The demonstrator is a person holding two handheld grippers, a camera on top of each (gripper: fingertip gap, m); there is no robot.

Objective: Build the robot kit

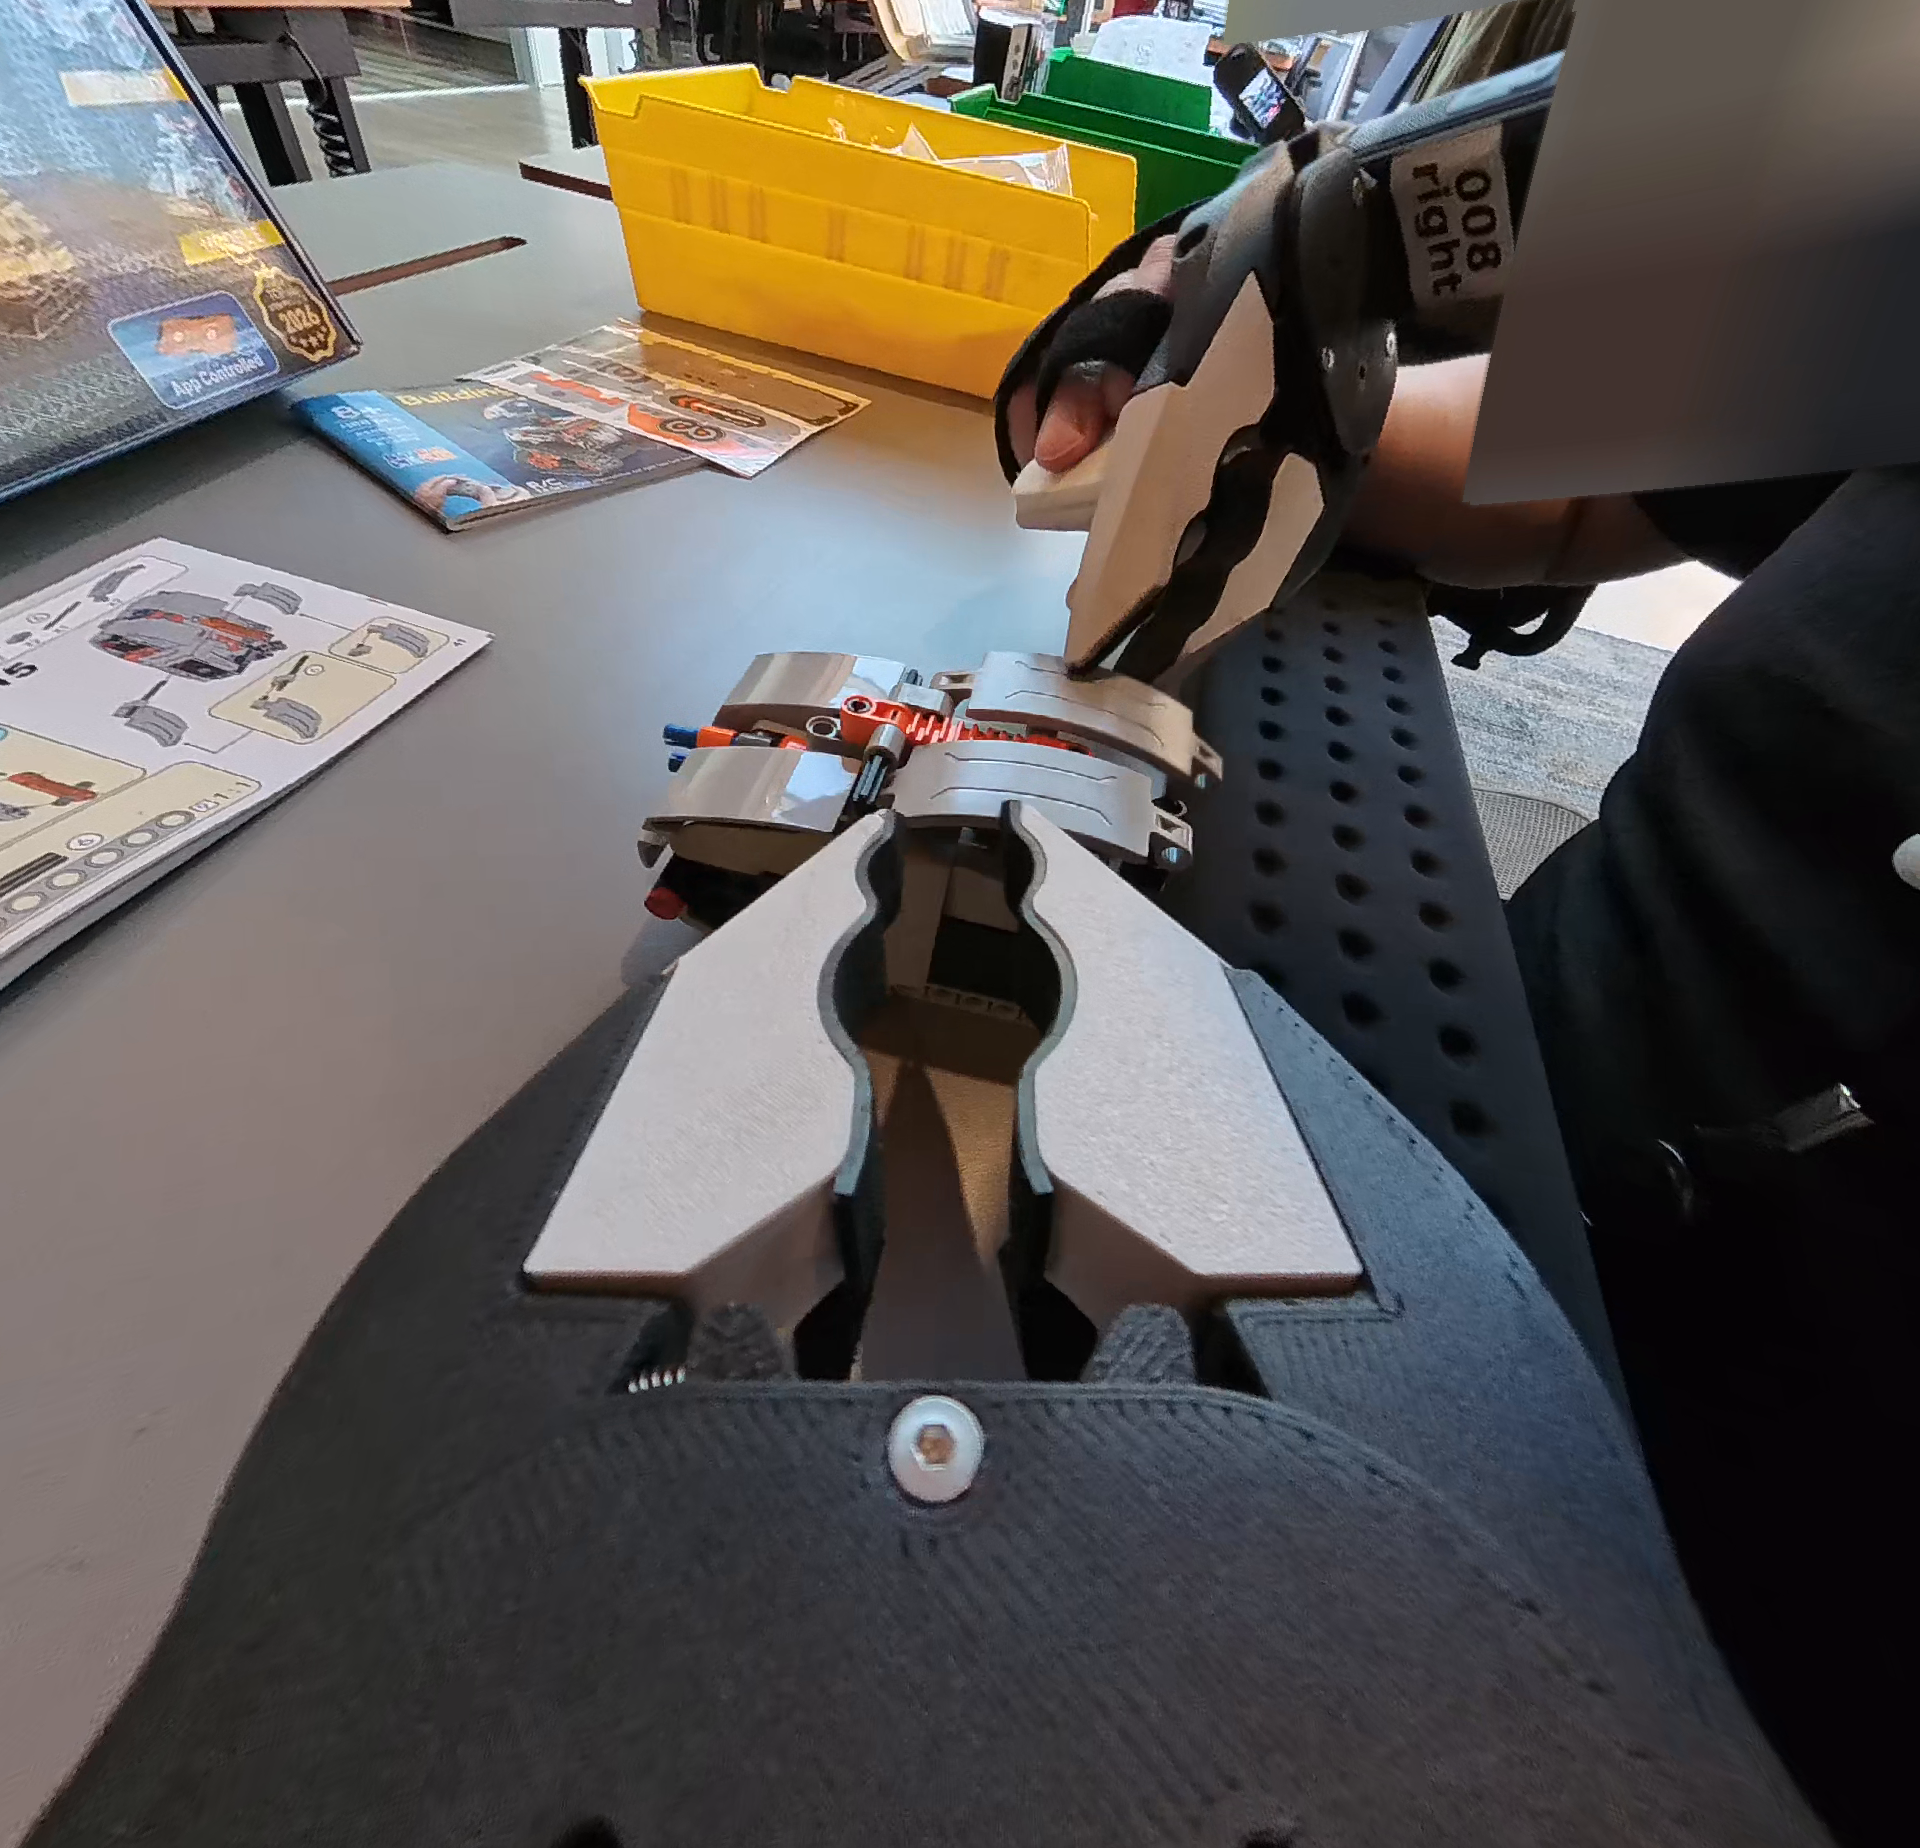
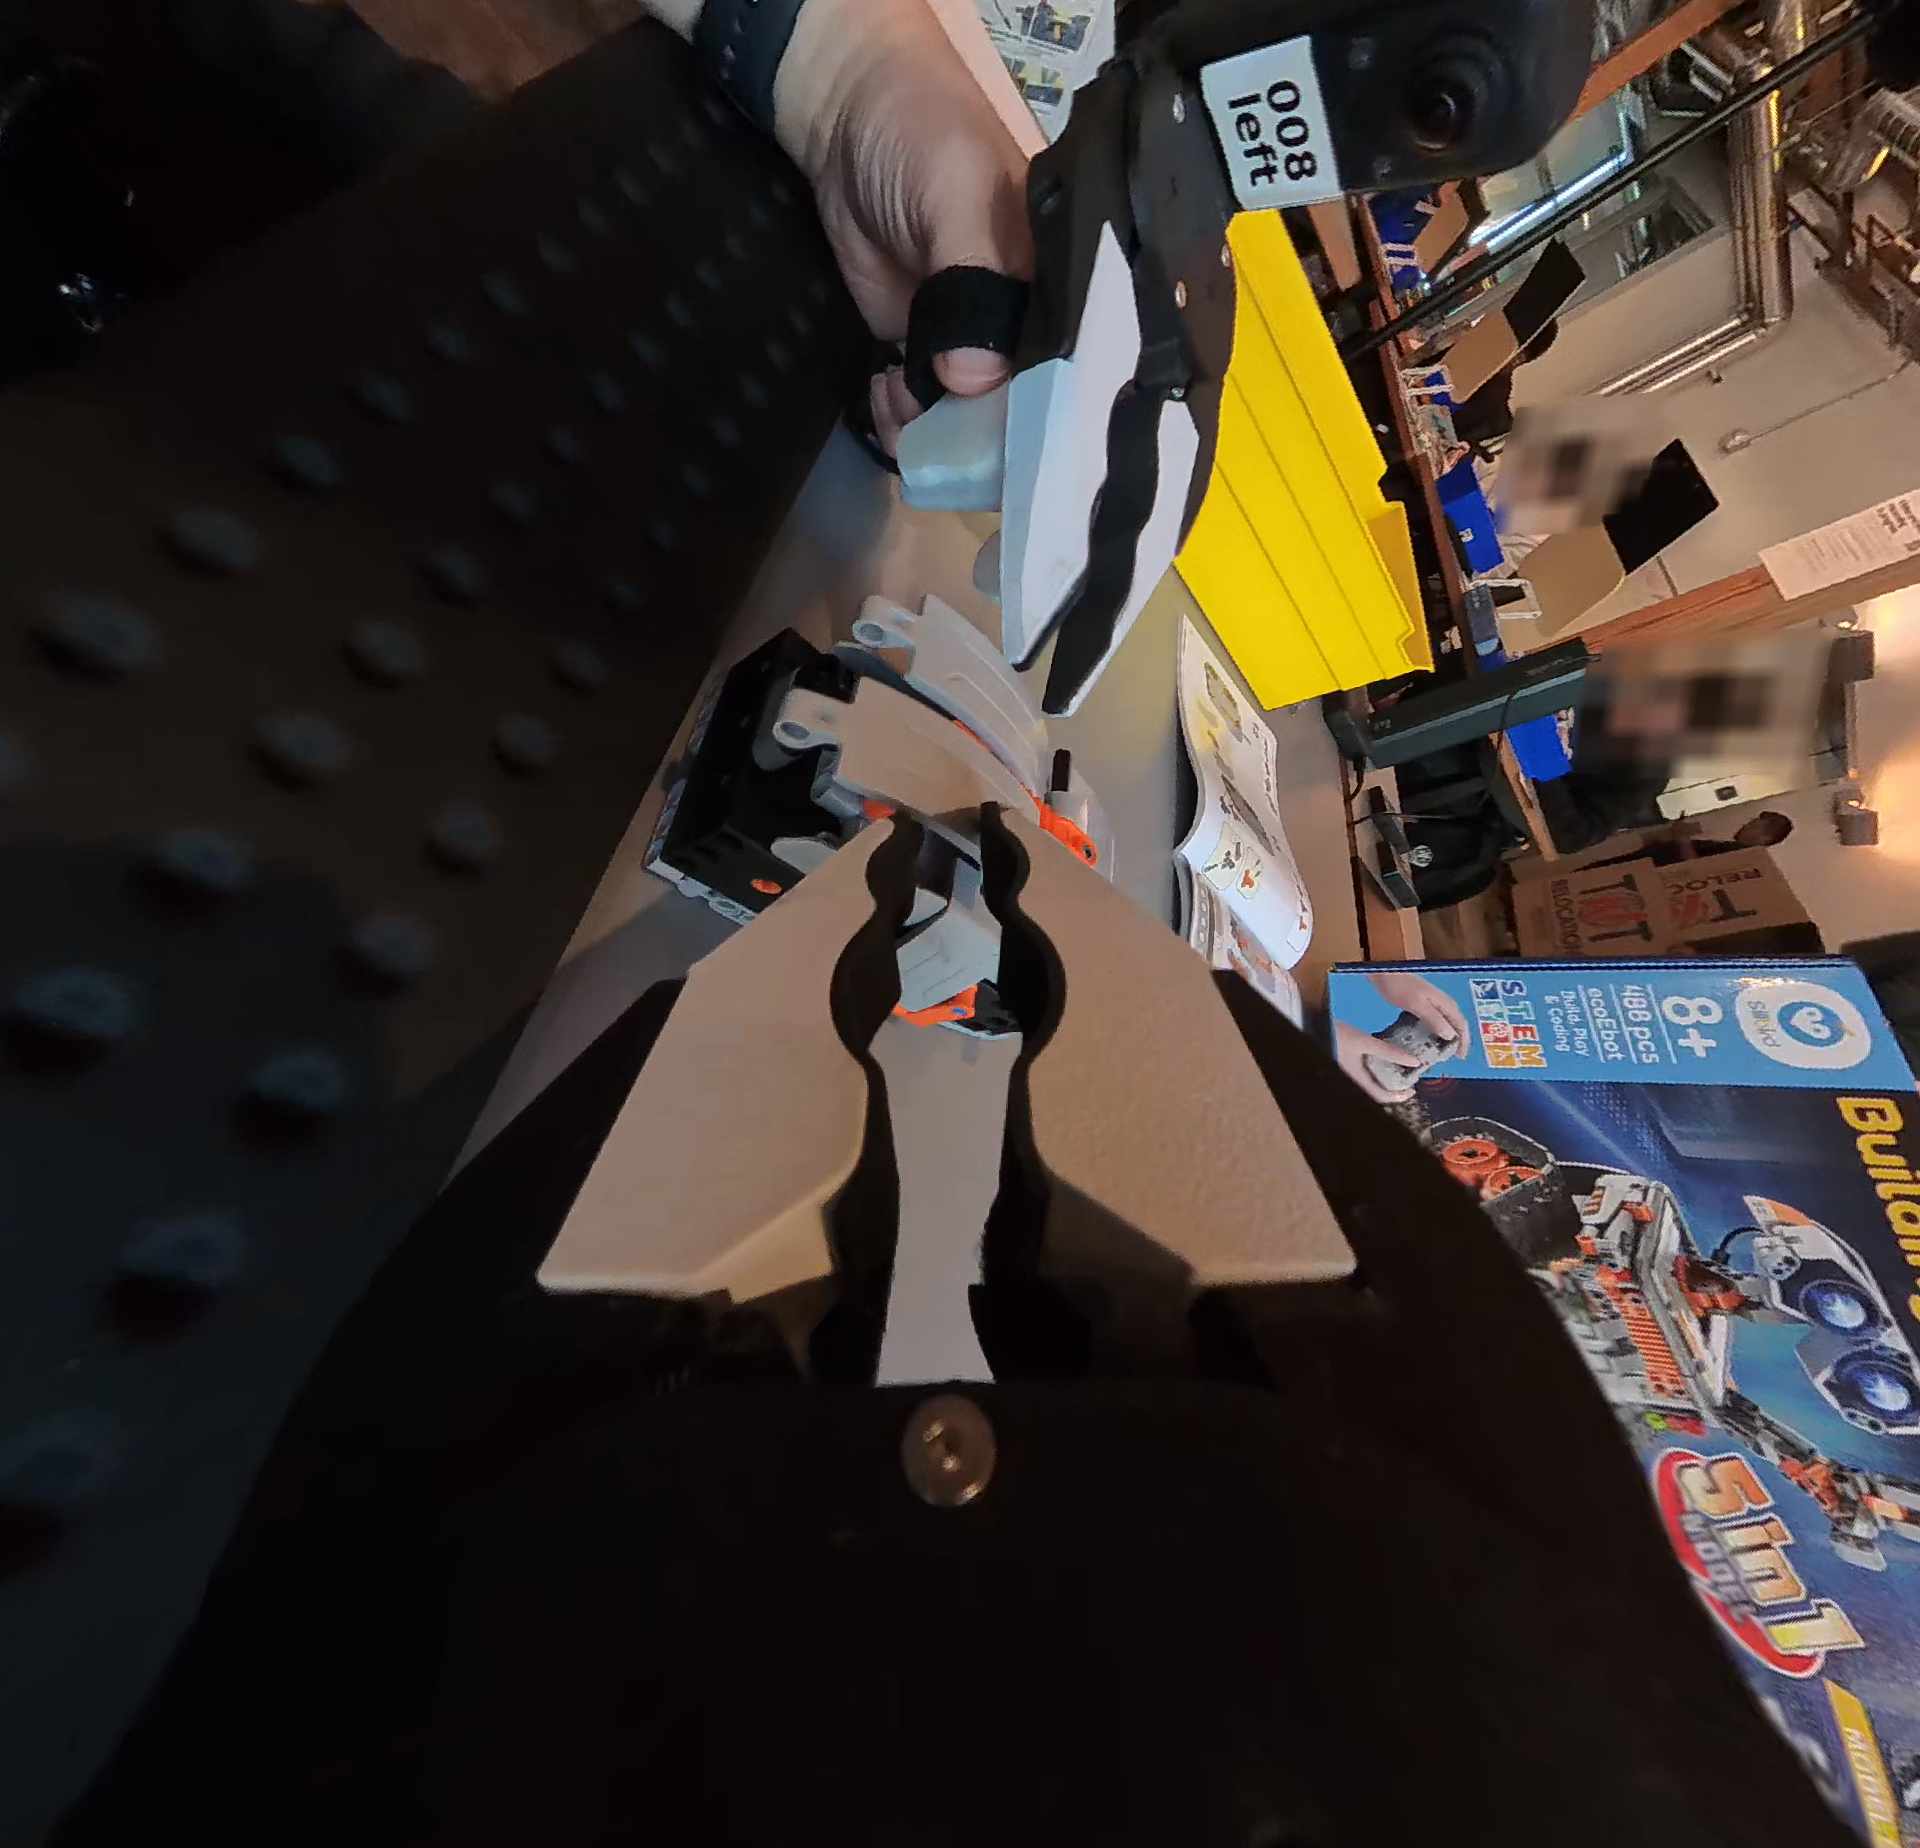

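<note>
Left gripper (image 1: pixel 951 832), jaws narrowly apart, braced the model (image 1: pixel 925 759) at frame centre on the table (image 1: pixel 312 1071), apparently steadying it while the right gripper (image 2: pixel 940 827), tips nearly closed, pressed its top panel.
</note>
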